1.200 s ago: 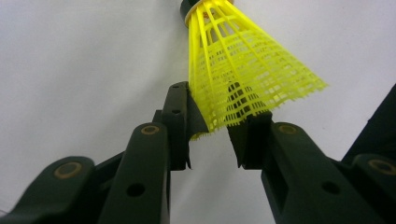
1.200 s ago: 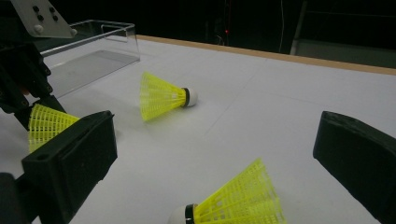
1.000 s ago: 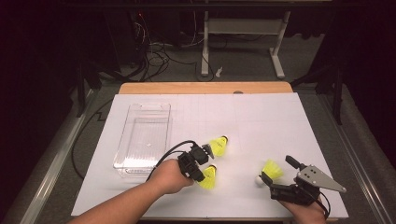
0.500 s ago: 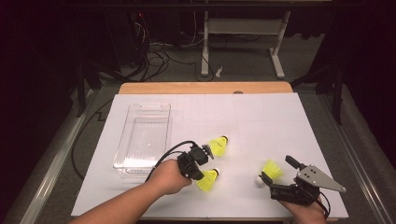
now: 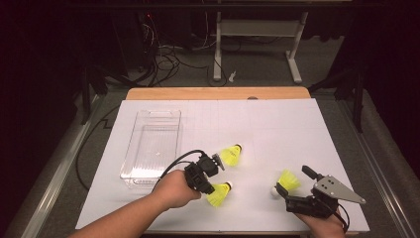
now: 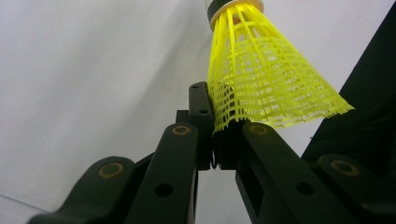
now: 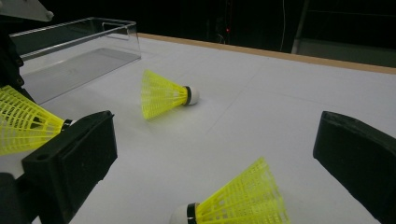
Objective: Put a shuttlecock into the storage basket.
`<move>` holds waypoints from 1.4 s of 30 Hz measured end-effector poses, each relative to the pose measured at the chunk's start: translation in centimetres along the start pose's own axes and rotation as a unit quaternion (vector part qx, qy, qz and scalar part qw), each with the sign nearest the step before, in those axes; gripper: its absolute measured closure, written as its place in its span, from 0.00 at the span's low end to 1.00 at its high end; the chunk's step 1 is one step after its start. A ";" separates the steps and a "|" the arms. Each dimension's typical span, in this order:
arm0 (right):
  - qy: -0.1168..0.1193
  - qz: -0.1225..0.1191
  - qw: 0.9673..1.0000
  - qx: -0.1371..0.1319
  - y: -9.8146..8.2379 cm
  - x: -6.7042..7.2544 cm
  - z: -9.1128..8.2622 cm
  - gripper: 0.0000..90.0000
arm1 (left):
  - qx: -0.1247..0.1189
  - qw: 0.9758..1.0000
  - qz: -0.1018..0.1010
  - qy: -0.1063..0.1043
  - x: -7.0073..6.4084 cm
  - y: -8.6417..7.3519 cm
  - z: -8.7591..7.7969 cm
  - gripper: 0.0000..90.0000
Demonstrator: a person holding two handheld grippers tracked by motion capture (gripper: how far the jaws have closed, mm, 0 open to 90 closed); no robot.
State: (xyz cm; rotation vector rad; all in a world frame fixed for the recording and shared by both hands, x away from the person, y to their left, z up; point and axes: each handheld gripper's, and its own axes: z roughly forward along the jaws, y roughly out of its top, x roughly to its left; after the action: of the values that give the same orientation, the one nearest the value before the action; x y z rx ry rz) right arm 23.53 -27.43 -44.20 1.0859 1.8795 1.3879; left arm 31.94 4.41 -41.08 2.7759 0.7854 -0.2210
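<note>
White table (image 5: 277, 124): shuttlecock (image 6: 261, 79) between jaws.

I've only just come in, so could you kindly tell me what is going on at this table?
A person works a claw in each hand on a white table. The left claw has closed on the skirt edge of a yellow shuttlecock. The right claw stands open around a second shuttlecock. A third shuttlecock lies loose between them and a clear plastic bin, which holds nothing.

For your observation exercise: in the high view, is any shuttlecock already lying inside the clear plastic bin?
No, the clear plastic bin holds nothing, while all three yellow shuttlecocks are outside it, over the white table cover.
</note>
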 end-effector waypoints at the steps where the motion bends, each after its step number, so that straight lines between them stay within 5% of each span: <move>1: 0.000 -0.001 1.000 0.000 0.0 0.0 0.0 0.00 | -0.001 1.000 0.000 -0.001 0.0 -0.1 -0.1 0.98; 28: 0.000 -0.003 1.000 0.003 0.0 0.2 0.1 0.00 | -0.033 0.999 -0.015 -0.012 0.6 -2.7 -4.5 0.97; 42: 0.001 -0.006 1.000 0.004 0.0 0.3 0.1 0.00 | -0.031 0.999 -0.028 0.000 1.4 -3.4 -7.0 0.97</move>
State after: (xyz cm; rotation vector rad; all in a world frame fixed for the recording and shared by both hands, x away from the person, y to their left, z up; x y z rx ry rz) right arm 23.47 -27.11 -44.26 1.0751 1.8906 1.3762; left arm 31.90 9.82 -35.32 2.6981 0.8549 -0.2027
